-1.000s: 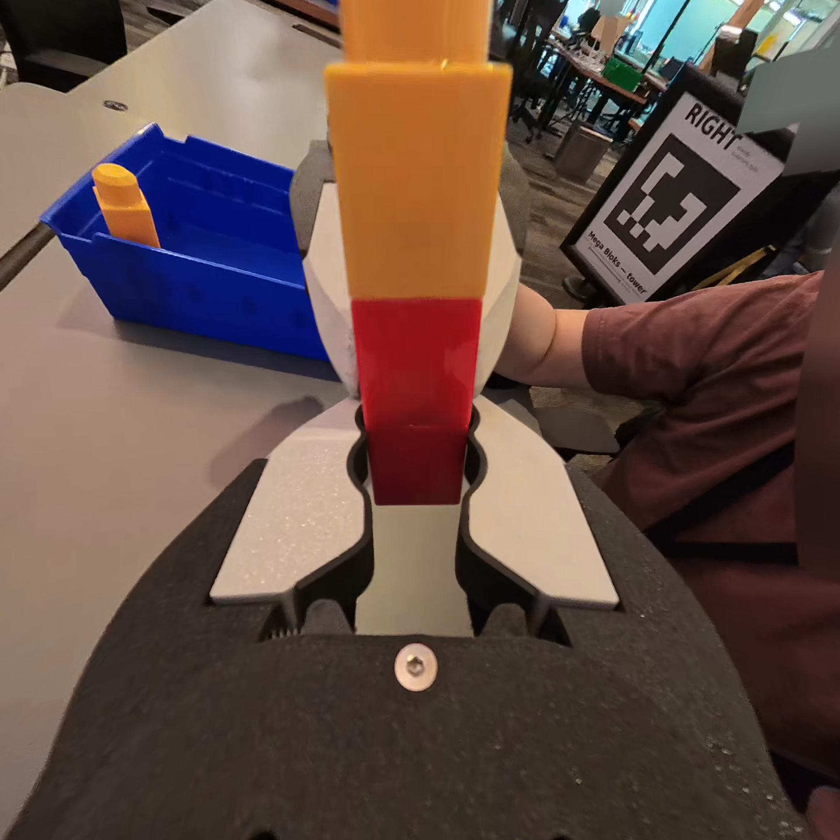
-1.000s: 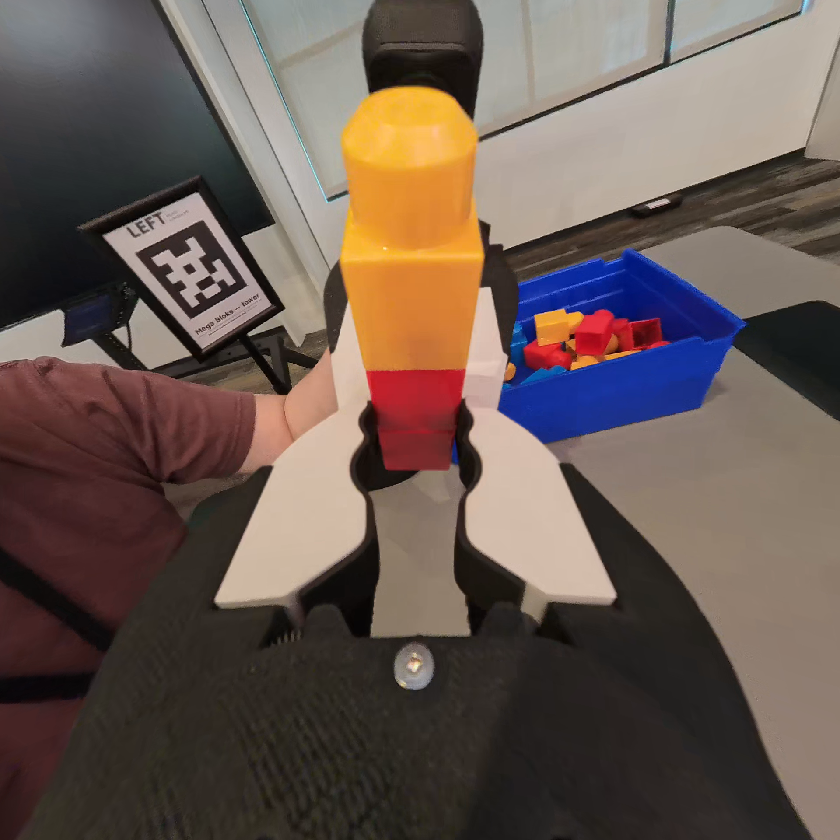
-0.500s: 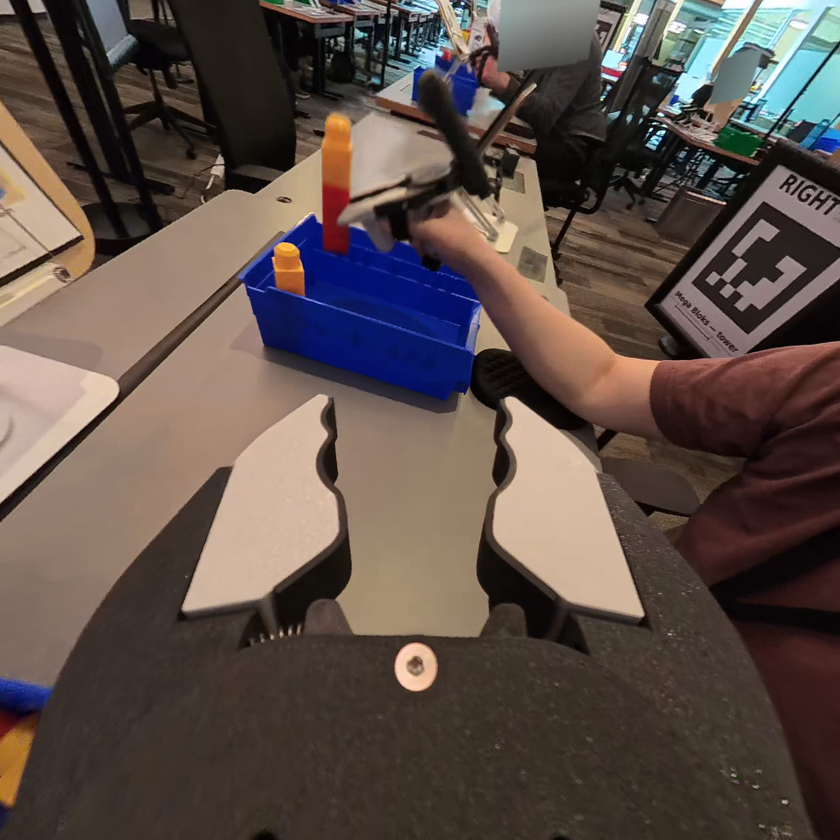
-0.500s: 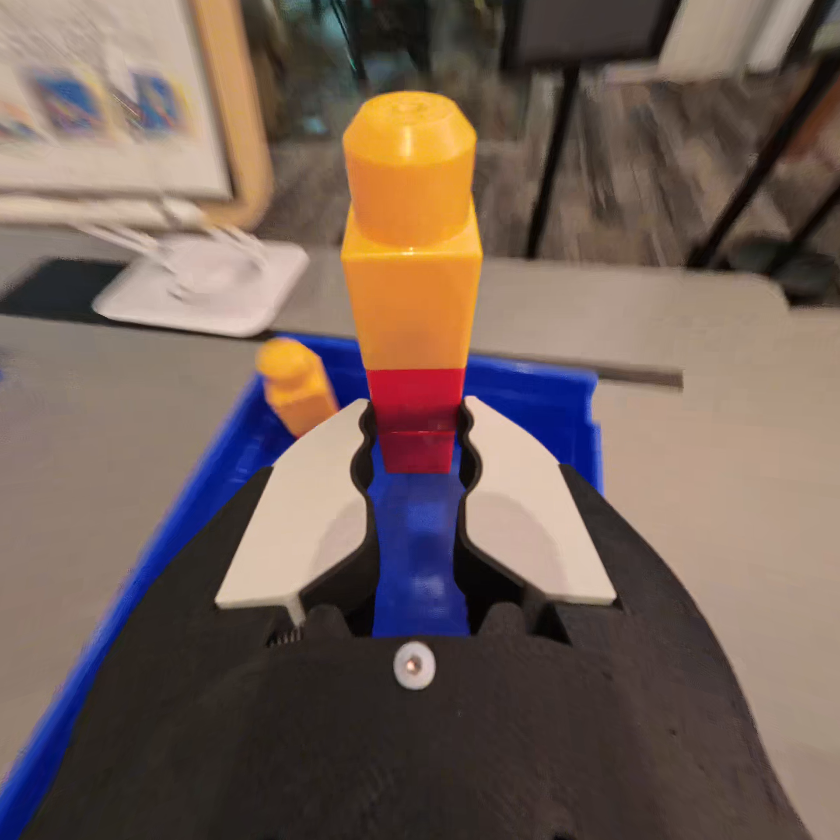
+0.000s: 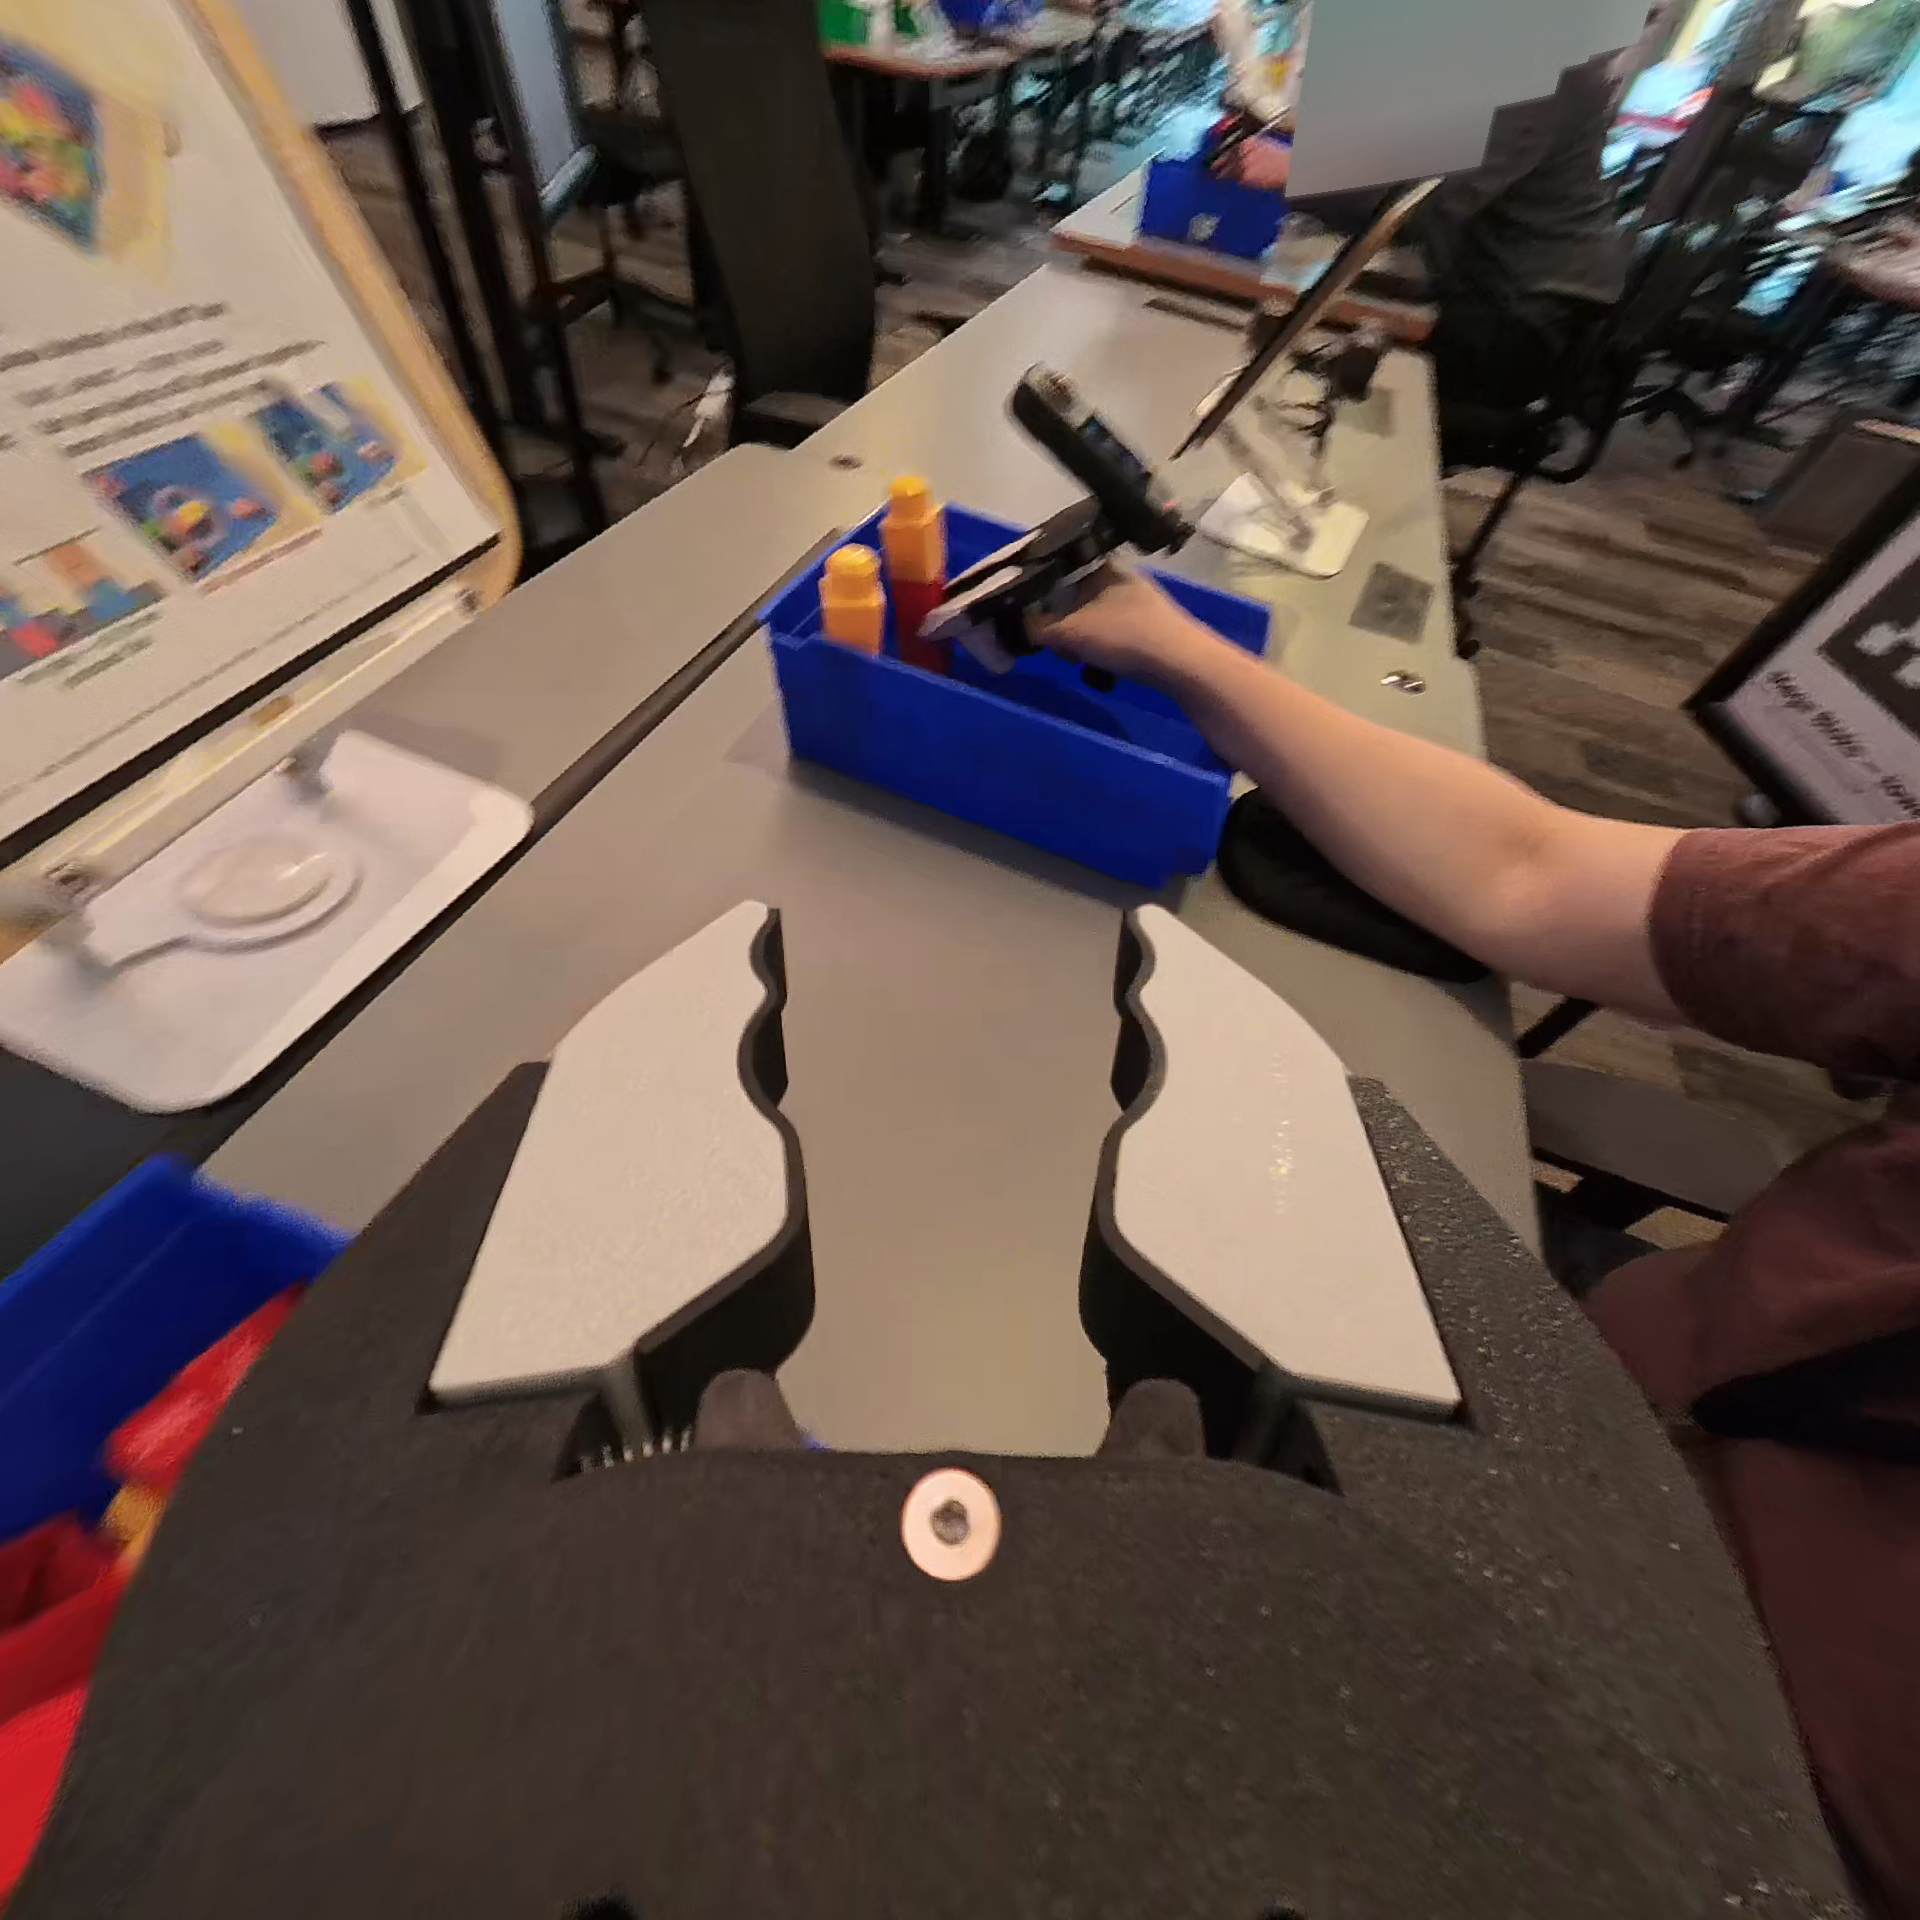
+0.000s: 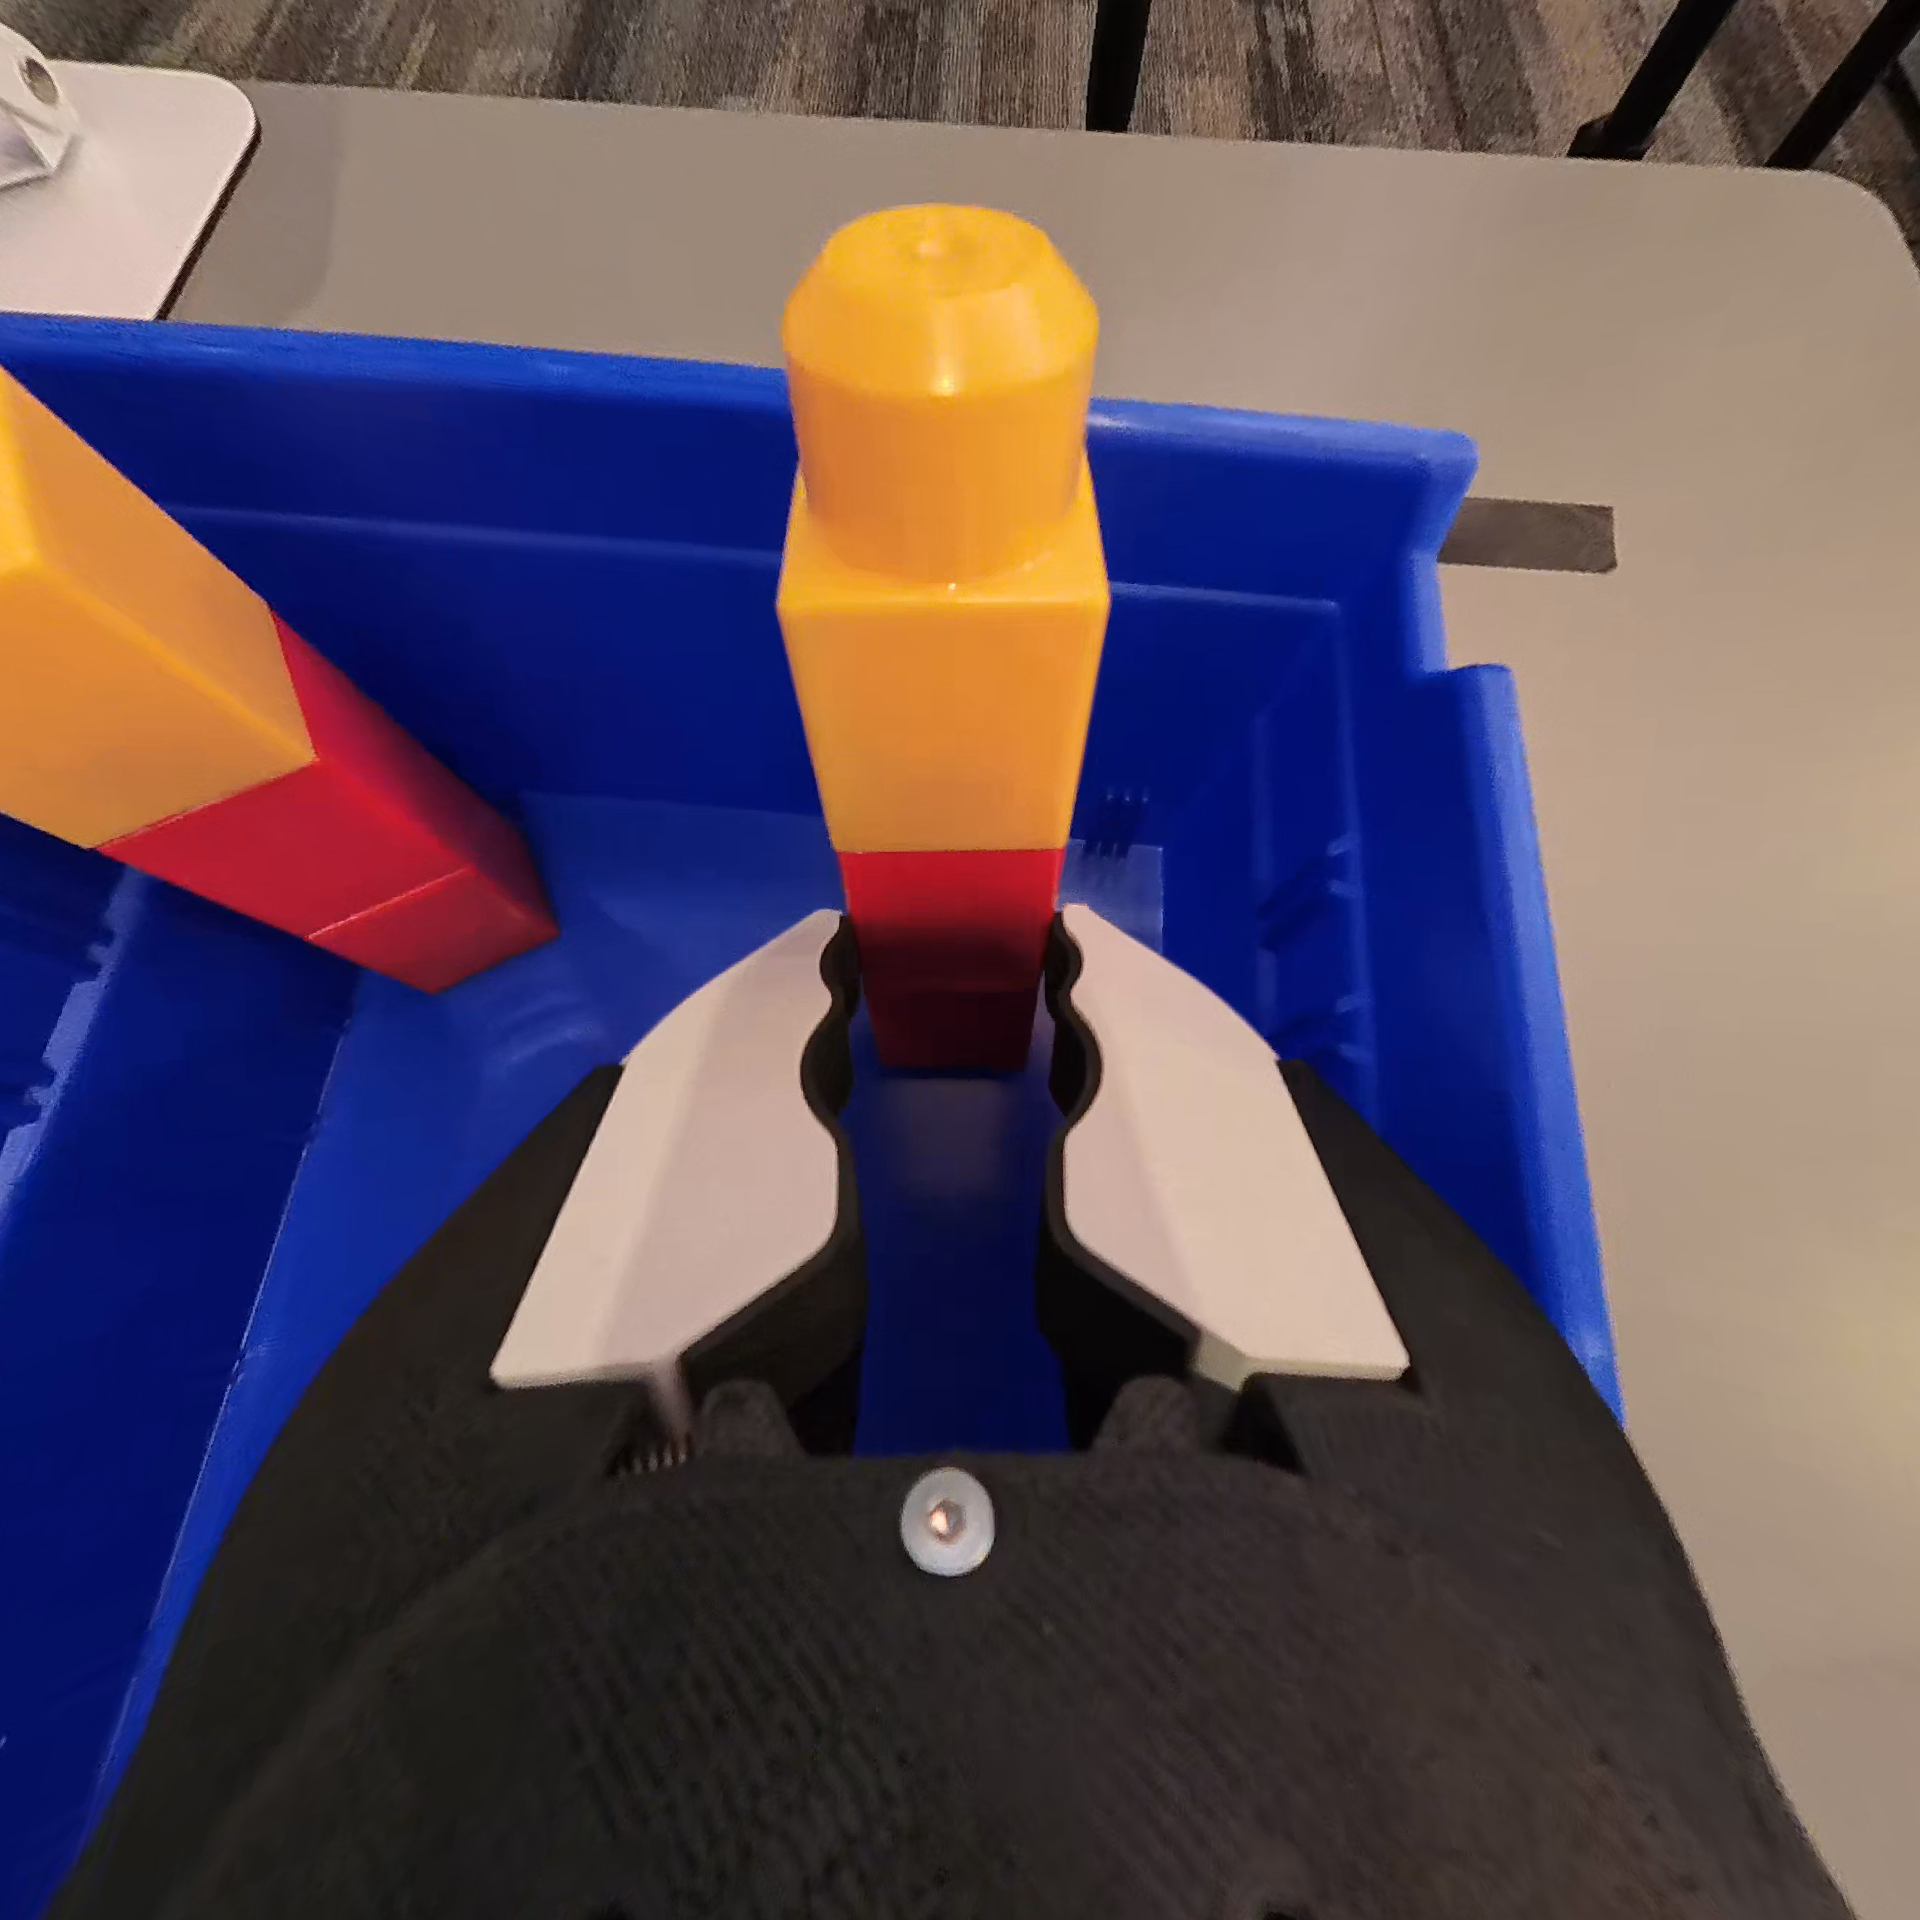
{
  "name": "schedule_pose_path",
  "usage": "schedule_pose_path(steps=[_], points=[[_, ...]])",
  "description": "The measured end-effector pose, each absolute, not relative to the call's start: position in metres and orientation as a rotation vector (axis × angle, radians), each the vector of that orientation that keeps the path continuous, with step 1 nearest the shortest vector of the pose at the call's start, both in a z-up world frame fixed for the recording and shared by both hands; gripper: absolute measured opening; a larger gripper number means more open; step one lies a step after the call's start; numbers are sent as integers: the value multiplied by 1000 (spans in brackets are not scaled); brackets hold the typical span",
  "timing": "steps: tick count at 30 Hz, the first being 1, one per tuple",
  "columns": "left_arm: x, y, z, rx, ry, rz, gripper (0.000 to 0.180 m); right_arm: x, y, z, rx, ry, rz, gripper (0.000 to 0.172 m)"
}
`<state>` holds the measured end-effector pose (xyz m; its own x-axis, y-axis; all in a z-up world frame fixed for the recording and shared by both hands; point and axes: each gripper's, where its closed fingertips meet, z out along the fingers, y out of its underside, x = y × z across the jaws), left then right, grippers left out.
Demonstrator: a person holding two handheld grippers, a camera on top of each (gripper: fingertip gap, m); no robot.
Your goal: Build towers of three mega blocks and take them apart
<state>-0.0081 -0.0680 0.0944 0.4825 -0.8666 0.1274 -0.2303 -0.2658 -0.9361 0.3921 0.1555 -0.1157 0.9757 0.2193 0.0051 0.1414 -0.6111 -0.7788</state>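
Two grippers: one per wrist view, both over a grey bench (image 5: 644, 852).
Right gripper (image 6: 948, 961): closed on the red base of a block tower (image 6: 940, 665), both dark pads pressed to its sides.
Held tower: red at the bottom, orange above, round orange stud on top; upright, rising straight out from the fingertips.
Tower's place: inside a blue bin (image 6: 1455, 935), low over the bin floor, near the far right corner; contact with the floor cannot be told.
Second tower (image 6: 260, 769): orange over red, inside the same bin, left of the held one and apart from it.
Left gripper (image 5: 948, 935): jaws wide apart, only bare bench between the fingers.
Distance from left gripper: bin and both towers well ahead, nothing within reach of the fingertips.
Near left corner: another blue bin (image 5: 135, 1278) with red blocks, blurred.
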Motion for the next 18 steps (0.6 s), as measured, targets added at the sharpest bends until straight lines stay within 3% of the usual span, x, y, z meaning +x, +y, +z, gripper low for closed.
schedule_pose_path(steps=[9,13,18], points=[[-140,-29,37,-2194,561,-297,57,394,152,-122,-2302,-277,54,37],[-177,-15,13,-2295,421,-215,54,390,152,-109,-2269,-273,68,63],[-206,13,-19,-2357,283,-114,56,383,145,-73,-2208,-295,106,78]])
